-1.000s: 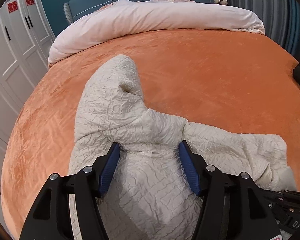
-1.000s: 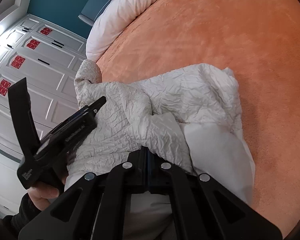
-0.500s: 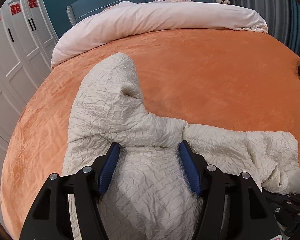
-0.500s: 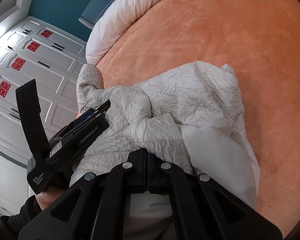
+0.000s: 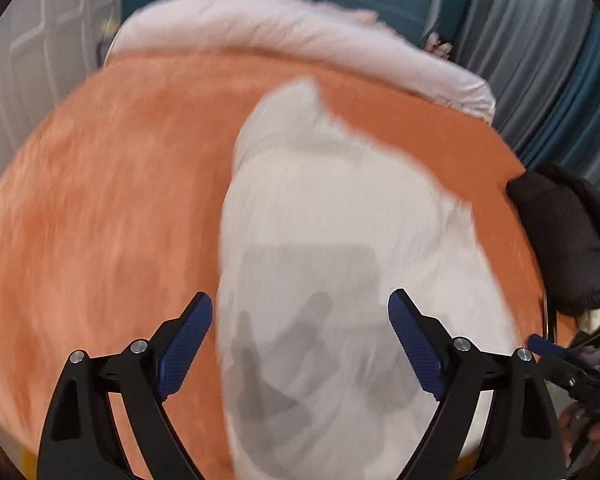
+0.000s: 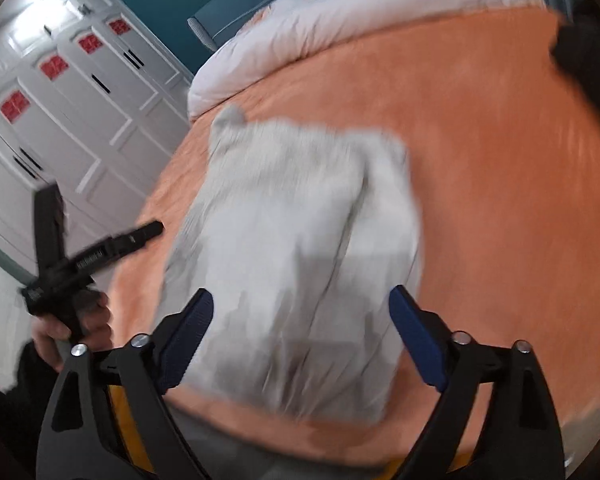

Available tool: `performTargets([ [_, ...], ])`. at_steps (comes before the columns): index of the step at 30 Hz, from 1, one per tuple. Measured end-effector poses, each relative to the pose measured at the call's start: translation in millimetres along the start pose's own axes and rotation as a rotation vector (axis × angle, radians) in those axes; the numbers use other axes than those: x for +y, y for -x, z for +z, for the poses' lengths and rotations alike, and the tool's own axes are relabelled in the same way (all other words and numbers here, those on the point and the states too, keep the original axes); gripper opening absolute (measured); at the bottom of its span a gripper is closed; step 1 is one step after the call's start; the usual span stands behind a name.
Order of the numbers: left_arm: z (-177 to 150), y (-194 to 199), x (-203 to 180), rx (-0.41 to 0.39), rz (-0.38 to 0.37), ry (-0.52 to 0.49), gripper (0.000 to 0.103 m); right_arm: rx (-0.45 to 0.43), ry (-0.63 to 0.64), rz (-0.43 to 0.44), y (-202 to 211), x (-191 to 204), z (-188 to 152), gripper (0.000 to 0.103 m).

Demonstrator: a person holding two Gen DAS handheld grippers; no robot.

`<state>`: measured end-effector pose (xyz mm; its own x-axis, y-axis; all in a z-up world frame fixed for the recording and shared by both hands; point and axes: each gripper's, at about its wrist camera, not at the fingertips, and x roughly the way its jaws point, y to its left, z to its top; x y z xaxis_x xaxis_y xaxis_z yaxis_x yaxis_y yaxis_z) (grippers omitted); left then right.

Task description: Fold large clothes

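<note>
A cream crinkled garment (image 5: 340, 260) lies bunched on the orange bedspread (image 5: 100, 200); it also shows in the right wrist view (image 6: 300, 240). Both views are motion-blurred. My left gripper (image 5: 300, 328) is open and empty, raised above the garment's near end. My right gripper (image 6: 300, 328) is open and empty, above the garment near the bed's front edge. The left gripper also shows at the left of the right wrist view (image 6: 100, 256), held in a hand beside the bed.
A pale rolled duvet (image 5: 300, 40) lies across the head of the bed (image 6: 500, 160). White wardrobe doors (image 6: 80, 100) stand to the left. A dark object (image 5: 560, 240) sits at the bed's right edge, with grey curtains (image 5: 540, 60) behind it.
My right gripper has opened and let go of the garment. Both grippers have pulled back and up from it. The garment now lies dropped on the bed, folded over into a more compact shape.
</note>
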<state>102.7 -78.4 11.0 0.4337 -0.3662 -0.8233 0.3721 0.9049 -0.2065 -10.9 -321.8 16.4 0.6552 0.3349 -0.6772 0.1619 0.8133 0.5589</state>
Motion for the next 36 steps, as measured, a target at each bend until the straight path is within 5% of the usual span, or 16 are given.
performTargets([
  [3,-30,-5,8,0.041,0.032,0.034,0.086,0.010,0.010,-0.019,-12,10,-24,0.057],
  [5,-46,-12,7,0.079,0.046,0.032,0.085,0.043,0.004,-0.015,-27,15,-32,0.020],
  [8,-53,-6,5,0.074,0.056,0.026,0.082,-0.011,0.012,0.001,-4,25,-30,0.004],
  [12,-61,4,1,0.066,0.068,0.002,0.081,-0.090,-0.075,0.021,40,13,-35,0.001],
  [15,-70,-8,-3,0.083,0.062,-0.001,0.086,0.073,-0.128,-0.150,-11,-28,-65,0.001],
  [17,-73,-14,-5,0.087,0.057,-0.006,0.087,0.122,-0.170,-0.169,-34,-44,-79,0.001],
  [23,-63,8,-20,0.020,0.176,-0.098,0.079,0.083,-0.046,-0.261,2,-6,-62,0.006],
  [29,-18,42,-53,-0.135,0.171,-0.171,0.080,-0.072,-0.099,-0.172,47,10,-1,0.007],
  [32,2,26,-67,-0.126,0.164,-0.178,0.081,-0.153,-0.071,-0.182,42,20,48,0.007],
  [36,3,-4,-77,-0.056,0.173,-0.169,0.081,-0.140,-0.108,-0.165,2,23,104,0.007],
])
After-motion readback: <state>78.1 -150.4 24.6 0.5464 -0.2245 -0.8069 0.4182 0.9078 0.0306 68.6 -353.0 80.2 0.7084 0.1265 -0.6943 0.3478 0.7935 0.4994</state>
